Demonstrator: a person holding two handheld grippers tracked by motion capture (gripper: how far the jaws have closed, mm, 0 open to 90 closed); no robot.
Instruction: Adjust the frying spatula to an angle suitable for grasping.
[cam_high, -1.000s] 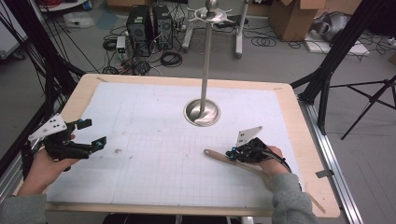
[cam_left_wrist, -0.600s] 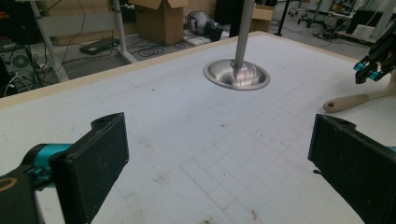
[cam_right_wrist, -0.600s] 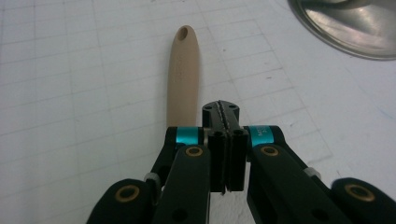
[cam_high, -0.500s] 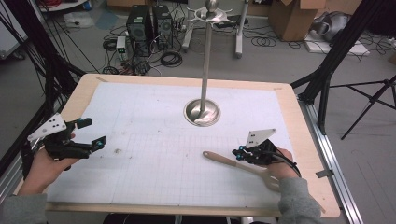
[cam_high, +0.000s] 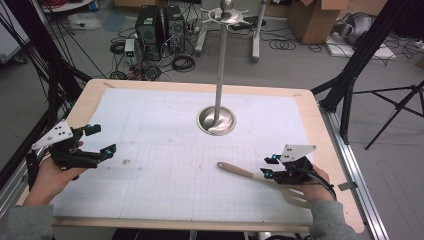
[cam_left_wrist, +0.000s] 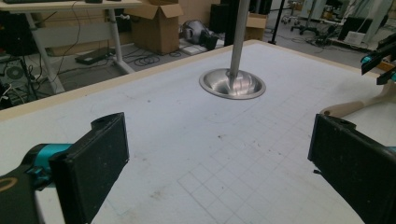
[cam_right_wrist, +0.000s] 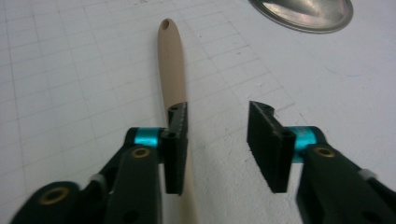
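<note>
A beige wooden utensil (cam_high: 240, 172) lies on the white gridded mat (cam_high: 165, 150) at the right, its handle tip pointing left. My right gripper (cam_high: 266, 167) hovers over its handle, open. In the right gripper view the handle (cam_right_wrist: 169, 65), with a hole at its tip, runs beneath the left jaw rather than through the gap of the right gripper (cam_right_wrist: 217, 116). A hand covers the utensil's wide end. At the mat's left edge my left gripper (cam_high: 101, 139) is held open with nothing in it. The left gripper (cam_left_wrist: 217, 158) faces the stand, and the utensil handle (cam_left_wrist: 355, 105) shows at the right.
A tall metal stand with a round dished base (cam_high: 216, 121) rises at mid-table, with hooks at its top (cam_high: 227, 11); the base (cam_left_wrist: 232, 84) shows ahead of the left gripper. A wooden border (cam_high: 190, 86) frames the mat. Computers, cables and boxes lie on the floor beyond.
The right hand and gripper have slid a little to the right and toward the near edge, along the utensil. The utensil and the left gripper stay where they were.
</note>
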